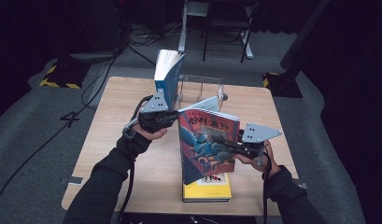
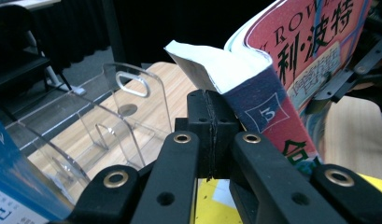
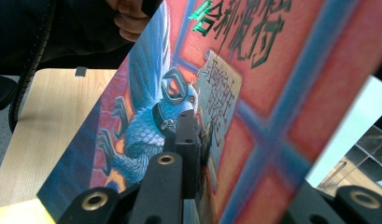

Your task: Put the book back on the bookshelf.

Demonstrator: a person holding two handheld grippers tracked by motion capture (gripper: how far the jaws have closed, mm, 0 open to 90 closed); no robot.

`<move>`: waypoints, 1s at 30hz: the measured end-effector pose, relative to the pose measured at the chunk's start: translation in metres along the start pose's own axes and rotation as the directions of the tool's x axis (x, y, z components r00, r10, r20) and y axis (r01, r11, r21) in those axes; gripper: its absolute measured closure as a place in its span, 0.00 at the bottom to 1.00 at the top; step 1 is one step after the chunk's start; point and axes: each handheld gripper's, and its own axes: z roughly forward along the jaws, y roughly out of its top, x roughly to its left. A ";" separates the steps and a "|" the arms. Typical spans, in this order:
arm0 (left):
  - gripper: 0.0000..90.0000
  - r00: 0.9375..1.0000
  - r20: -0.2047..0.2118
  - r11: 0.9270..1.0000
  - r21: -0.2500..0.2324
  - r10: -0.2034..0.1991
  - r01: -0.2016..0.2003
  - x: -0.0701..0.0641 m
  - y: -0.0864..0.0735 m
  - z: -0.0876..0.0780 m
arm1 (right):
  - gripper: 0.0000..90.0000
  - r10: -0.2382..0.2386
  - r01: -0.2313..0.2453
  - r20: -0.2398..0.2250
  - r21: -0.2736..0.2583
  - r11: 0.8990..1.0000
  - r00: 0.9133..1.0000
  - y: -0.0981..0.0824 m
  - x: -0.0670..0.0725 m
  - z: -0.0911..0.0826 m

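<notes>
Harry Potter book (image 1: 207, 144) is up in the air over the near-right part of the table (image 1: 109, 140), upright and tilted, lower corner just above the yellow book (image 1: 207, 190) lying flat at the near edge.

R gripper (image 1: 226, 141) has it. Jaws are clamped on the book from its right edge, one pad (image 3: 186, 135) flat on the front cover by the bird, the other behind the book.

L gripper (image 2: 212, 126) has its pads pressed fully together w/ nothing visible btwn them. Tips sit right at the book's top spine corner; can't tell if they nip it or just touch.

Clear acrylic book rack (image 1: 200, 88) stands towards the far edge, mid-table. Blue book (image 1: 167, 77) stands upright at its left end.

Step in hand, as I read it: carry the book to the rack and stand it next to the blue one. To do it well:
- Keep the R grip firm. The hold is near one edge, so the book will want to swing. Steady the spine corner w/ the L tips.
- Lift clear of the yellow book before moving towards the far edge.
- Square the book upright and line the spine up w/ a free slot btwn dividers.
- Lower slowly and don't knock the blue book or shove the rack, which is light.
- Let go only once the bottom edge is seated.
</notes>
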 end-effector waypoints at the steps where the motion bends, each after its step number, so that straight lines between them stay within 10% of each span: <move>1: 1.00 1.000 0.003 1.000 -0.007 0.008 -0.008 -0.003 0.002 -0.001 | 0.88 -0.010 0.010 0.002 -0.003 1.000 1.000 0.000 0.001 -0.001; 13: 0.95 0.999 0.030 0.997 -0.073 0.037 -0.035 -0.040 0.012 -0.011 | 0.92 -0.061 0.063 0.025 -0.066 0.996 0.998 -0.005 0.031 -0.033; 25: 0.72 0.998 -0.046 0.994 -0.102 0.039 -0.044 -0.069 0.003 -0.022 | 0.92 -0.067 0.069 0.028 -0.089 0.994 0.997 -0.008 0.051 -0.047; 30: 0.52 0.993 -0.107 0.998 -0.030 0.051 -0.054 -0.075 -0.013 -0.021 | 0.91 -0.057 0.059 0.033 -0.088 0.994 0.998 -0.011 0.053 -0.051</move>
